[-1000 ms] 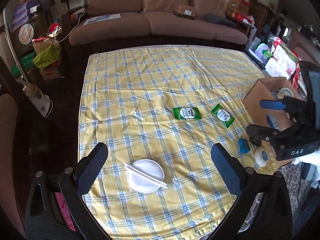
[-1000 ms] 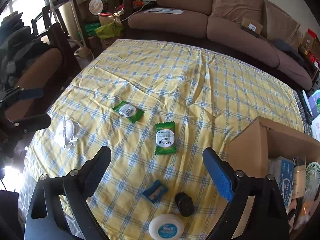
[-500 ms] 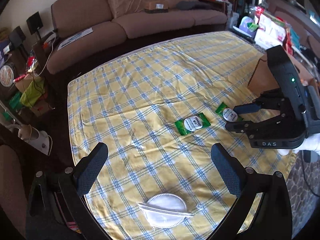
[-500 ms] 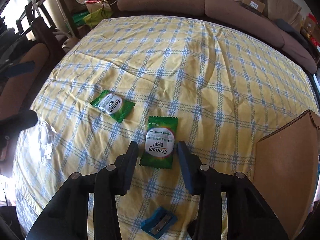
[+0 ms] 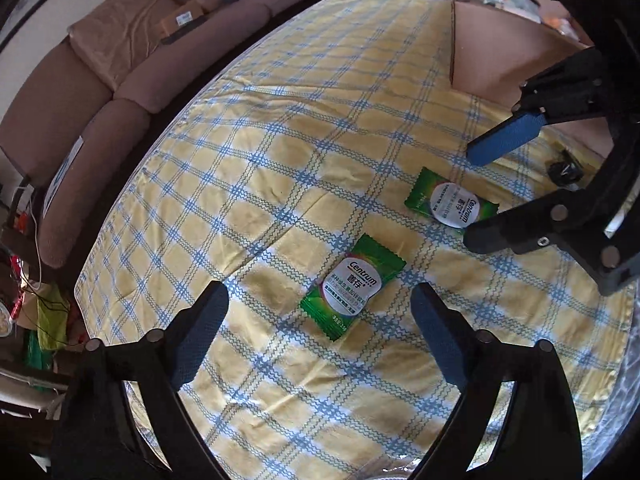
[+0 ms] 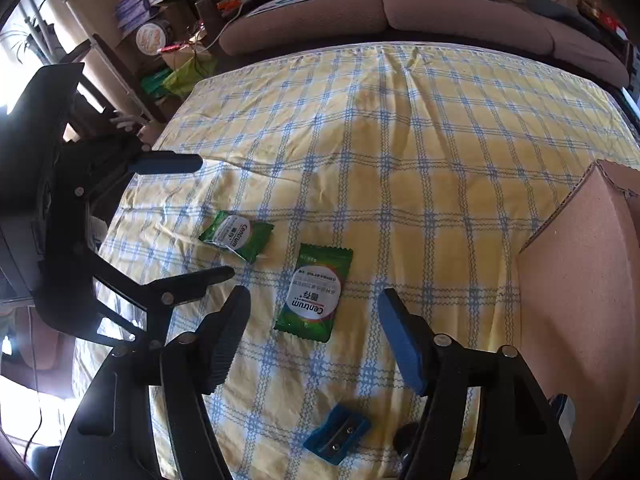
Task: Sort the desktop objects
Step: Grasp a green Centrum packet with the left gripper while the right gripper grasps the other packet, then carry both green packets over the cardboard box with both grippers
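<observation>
On yellow checked cloth (image 6: 400,160): left gripper (image 5: 316,332) jaws narrowing, spread beside one green packet (image 5: 354,286); right gripper (image 6: 314,334) jaws widening, spread beside other green packet (image 6: 314,294); nothing gripped.

2 tools angled steeply down, side by side, nothing gripped.

The left tool (image 5: 318,320) has just been closing, yet its jaws stand apart with no pad pressing on anything. The right tool (image 6: 314,330) has just been opening; its fingers (image 6: 402,346) are spread wide too.
</observation>
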Available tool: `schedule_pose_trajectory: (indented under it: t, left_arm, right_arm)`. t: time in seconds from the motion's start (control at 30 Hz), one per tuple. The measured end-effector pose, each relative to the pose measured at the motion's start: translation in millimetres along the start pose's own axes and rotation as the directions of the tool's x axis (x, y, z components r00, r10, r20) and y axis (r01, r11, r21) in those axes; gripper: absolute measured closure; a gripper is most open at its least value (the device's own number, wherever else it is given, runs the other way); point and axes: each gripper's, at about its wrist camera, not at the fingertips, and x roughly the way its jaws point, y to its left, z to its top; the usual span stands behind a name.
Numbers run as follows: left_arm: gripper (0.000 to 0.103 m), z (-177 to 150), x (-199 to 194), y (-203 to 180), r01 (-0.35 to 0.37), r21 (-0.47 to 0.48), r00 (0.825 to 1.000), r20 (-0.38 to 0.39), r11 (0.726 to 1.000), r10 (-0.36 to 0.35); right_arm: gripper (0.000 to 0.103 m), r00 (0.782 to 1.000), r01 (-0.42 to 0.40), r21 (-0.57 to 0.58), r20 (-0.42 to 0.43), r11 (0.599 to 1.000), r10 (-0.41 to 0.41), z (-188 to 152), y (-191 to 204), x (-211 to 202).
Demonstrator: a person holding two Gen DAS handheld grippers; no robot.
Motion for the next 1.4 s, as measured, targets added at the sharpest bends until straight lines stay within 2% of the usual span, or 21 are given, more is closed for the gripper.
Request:
schedule_pose_trajectory:
  t: [0.03, 0.1, 0.13, 0.17, 0.27, 0.4, 0.5, 0.57, 0.63, 0.7, 0.73, 0.8, 0.83, 0.87, 0.93, 1.1, 1.13, 1.17, 1.23, 1.3, 1.4]
  left_arm:
    - [0.042, 0.7, 2.9, -0.5, 0.005, 0.005, 1.000, -0.004, 1.000, -0.005]
    - [0.044, 0.8, 8.5, -1.3, 0.019, 0.005, 1.000, -0.015, 1.000, -0.019]
    - [0.050, 0.4, 8.1, -0.2, 0.039, -0.003, 0.999, -0.012, 0.999, -0.039]
    - [0.060, -0.5, 7.9, 0.6, 0.071, -0.017, 0.997, -0.013, 0.997, -0.071]
    - [0.075, -3.2, 5.9, -2.1, 0.106, -0.043, 0.994, -0.004, 0.993, -0.106]
    - [0.079, -7.4, 1.1, -8.3, 0.079, -0.085, 0.997, -0.002, 0.993, -0.079]
    - [0.080, -14.6, -6.0, -6.5, 0.066, -0.171, 0.998, -0.008, 0.983, -0.069]
    - [0.080, -22.3, -15.0, -2.7, 0.066, -0.247, 0.998, -0.002, 0.967, -0.069]
    - [0.080, -34.6, -26.5, 4.8, 0.089, -0.360, 0.996, 0.017, 0.929, -0.088]
    - [0.080, -50.6, -46.9, 12.0, 0.110, -0.471, 0.993, 0.082, 0.875, -0.081]
    - [0.080, -59.5, -58.5, 15.4, 0.129, -0.533, 0.990, 0.117, 0.837, -0.078]
    - [0.080, -81.0, -82.7, 19.8, 0.158, -0.658, 0.983, 0.174, 0.736, -0.056]
    - [0.080, -91.5, -94.2, 18.6, 0.164, -0.701, 0.982, 0.185, 0.694, -0.046]
    - [0.080, -99.7, -105.7, 15.1, 0.159, -0.731, 0.982, 0.188, 0.663, -0.028]
    - [0.080, -110.4, -129.9, 3.9, 0.136, -0.760, 0.982, 0.187, 0.635, 0.015]
    - [0.080, -119.4, -163.6, -25.3, 0.144, -0.736, 0.970, 0.236, 0.661, 0.051]
    - [0.080, -118.5, -164.2, -25.0, 0.154, -0.734, 0.969, 0.242, 0.662, 0.043]
    - [0.080, -119.6, -166.0, -24.6, 0.161, -0.734, 0.968, 0.248, 0.660, 0.040]
    - [0.080, -120.3, -166.7, -21.6, 0.175, -0.731, 0.965, 0.260, 0.659, 0.033]
    - [0.080, -119.8, -166.5, -24.9, 0.185, -0.725, 0.964, 0.265, 0.663, 0.021]
    - [0.080, -120.9, -162.2, -30.7, 0.196, -0.723, 0.964, 0.265, 0.662, 0.003]
  right_arm:
    - [0.029, 1.000, -0.004, 0.000, 0.007, 1.000, 0.004, -0.6, -0.5, -1.1]
    - [0.027, 1.000, -0.005, 0.012, 0.004, 1.000, 0.005, -2.4, -2.8, 0.5]
    - [0.019, 1.000, 0.000, 0.041, -0.011, 0.999, 0.000, -3.7, -6.6, 3.3]
    - [0.013, 0.999, 0.005, 0.088, -0.035, 0.996, -0.002, -5.2, -11.9, 7.4]
    - [0.007, 0.999, -0.050, 0.169, -0.009, 0.984, 0.053, -6.9, -20.0, 6.0]
    - [0.003, 0.996, -0.091, 0.226, 0.035, 0.970, 0.085, -8.2, -24.9, 3.2]
    - [0.002, 0.993, -0.113, 0.245, 0.043, 0.963, 0.106, -6.8, -27.4, 1.8]
    - [0.000, 0.993, -0.119, 0.230, 0.036, 0.966, 0.114, -5.6, -26.1, 2.5]
    - [0.000, 0.996, -0.093, 0.204, 0.012, 0.975, 0.093, -3.4, -20.7, 5.0]
    - [0.000, 0.998, -0.044, 0.153, -0.034, 0.987, 0.050, -1.4, -12.1, 8.5]
    - [0.000, 0.998, -0.013, 0.130, -0.059, 0.991, 0.020, 0.3, -7.5, 10.8]
    - [0.001, 0.996, 0.046, 0.113, -0.077, 0.993, -0.037, 1.4, -0.4, 13.9]
    - [0.004, 0.995, 0.078, 0.107, -0.070, 0.991, -0.071, 1.4, 3.0, 13.7]
    - [0.009, 0.993, 0.107, 0.098, -0.053, 0.989, -0.103, 0.6, 6.1, 13.4]
    - [0.013, 0.988, 0.153, 0.065, -0.027, 0.986, -0.151, -1.3, 13.4, 15.8]
    - [0.020, 0.962, 0.273, -0.068, 0.038, 0.959, -0.271, -8.4, 31.9, 29.9]
    - [0.033, 0.964, 0.264, -0.079, 0.047, 0.961, -0.260, -7.7, 33.2, 28.6]
    - [0.057, 0.967, 0.254, -0.084, 0.053, 0.964, -0.250, -6.7, 33.5, 26.0]
    - [0.075, 0.968, 0.249, -0.066, 0.052, 0.966, -0.246, -1.5, 32.0, 20.8]
    - [0.075, 0.983, 0.179, -0.016, 0.033, 0.984, -0.178, 1.8, 26.5, 18.7]
    - [0.075, 0.987, 0.157, 0.008, 0.032, 0.988, -0.157, -1.4, 26.1, 11.3]
